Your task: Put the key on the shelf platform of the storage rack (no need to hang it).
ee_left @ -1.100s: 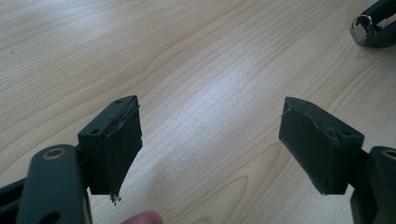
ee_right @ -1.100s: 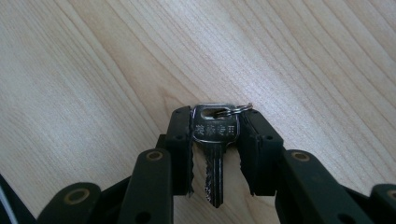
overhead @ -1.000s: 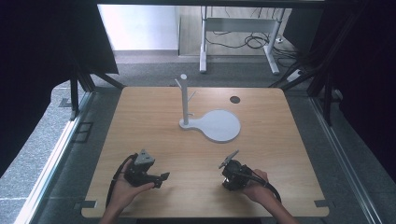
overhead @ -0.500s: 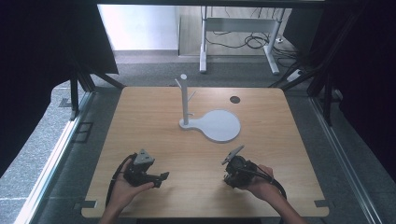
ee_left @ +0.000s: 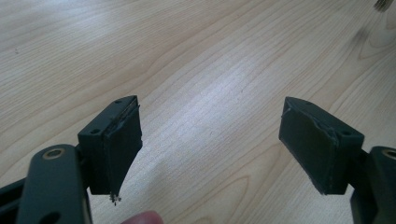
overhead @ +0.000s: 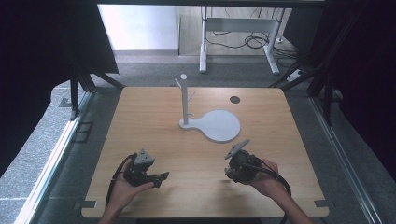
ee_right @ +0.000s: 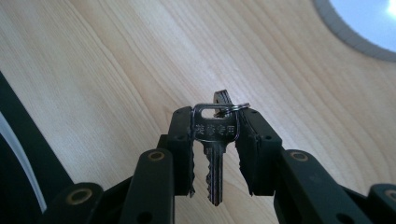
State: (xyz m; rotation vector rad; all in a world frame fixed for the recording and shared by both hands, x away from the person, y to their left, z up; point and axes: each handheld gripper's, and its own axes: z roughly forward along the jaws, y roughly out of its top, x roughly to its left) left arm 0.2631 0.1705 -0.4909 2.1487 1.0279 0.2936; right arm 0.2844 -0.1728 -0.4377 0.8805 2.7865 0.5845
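Between right gripper [ee_right: 215, 135] pads, key [ee_right: 214, 140].

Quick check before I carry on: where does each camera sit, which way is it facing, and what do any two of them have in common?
High view: above the near edge, looking forward and down on the table; both hands, left tool, right tool.
Left gripper view: on the left tool, facing bare wood, jaws apart.
Right gripper view: on the right tool, clamping a key.
Shared: white stand base, high and right gripper views.

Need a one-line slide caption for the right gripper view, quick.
Right gripper shut on a key with a ring, blade pointing back, above the wooden table, near the white stand base.
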